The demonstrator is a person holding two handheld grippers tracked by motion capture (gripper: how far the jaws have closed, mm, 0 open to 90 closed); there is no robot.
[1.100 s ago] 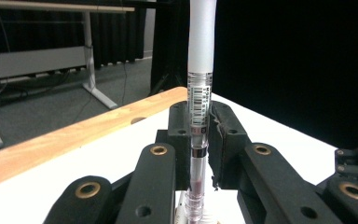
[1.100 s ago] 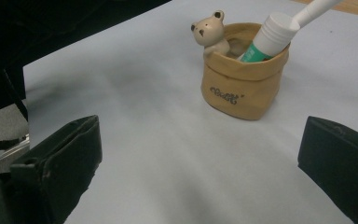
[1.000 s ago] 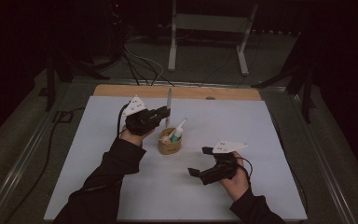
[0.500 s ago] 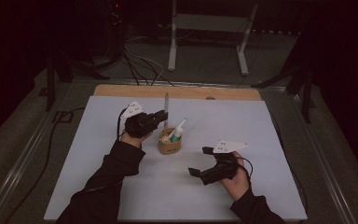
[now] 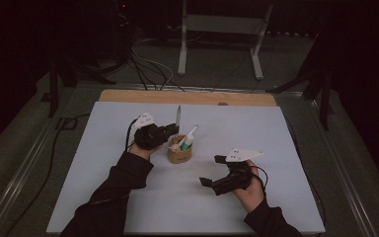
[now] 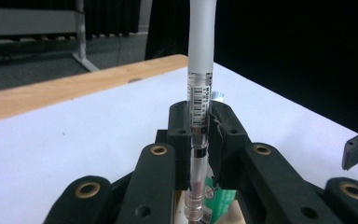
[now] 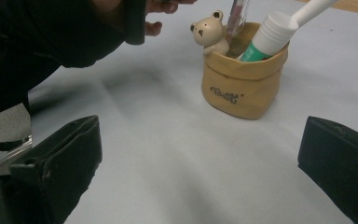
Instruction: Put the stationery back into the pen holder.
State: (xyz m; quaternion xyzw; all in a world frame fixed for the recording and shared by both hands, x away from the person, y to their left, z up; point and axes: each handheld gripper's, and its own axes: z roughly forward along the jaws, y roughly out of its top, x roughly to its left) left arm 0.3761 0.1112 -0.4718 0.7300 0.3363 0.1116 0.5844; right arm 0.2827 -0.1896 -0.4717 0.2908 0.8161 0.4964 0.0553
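A tan pouch-shaped holder (image 5: 179, 154) stands mid-table with a little bear figure (image 7: 209, 32) on its rim and a white-and-green tube (image 5: 189, 137) leaning in it. My left gripper (image 5: 173, 129) hovers just over the holder's left side, shut on a pen (image 5: 178, 116) that stands upright. In the left gripper view the pen (image 6: 200, 93) is pinched between the jaws of the left gripper (image 6: 199, 126), its clear lower end reaching down to the holder's mouth. The pen (image 7: 237, 14) enters the holder (image 7: 242, 79) beside the bear. My right gripper (image 5: 212, 170) rests open to the holder's front right, nothing between its fingers (image 7: 60, 158).
The white table sheet (image 5: 103, 197) has free room on all sides of the holder. A wooden strip (image 5: 187, 97) runs along the far edge. Cables and a metal stand (image 5: 217, 29) lie on the floor beyond.
My left gripper has sunk with the pen, bringing its lower end down into the holder. The right gripper has stayed where it was.
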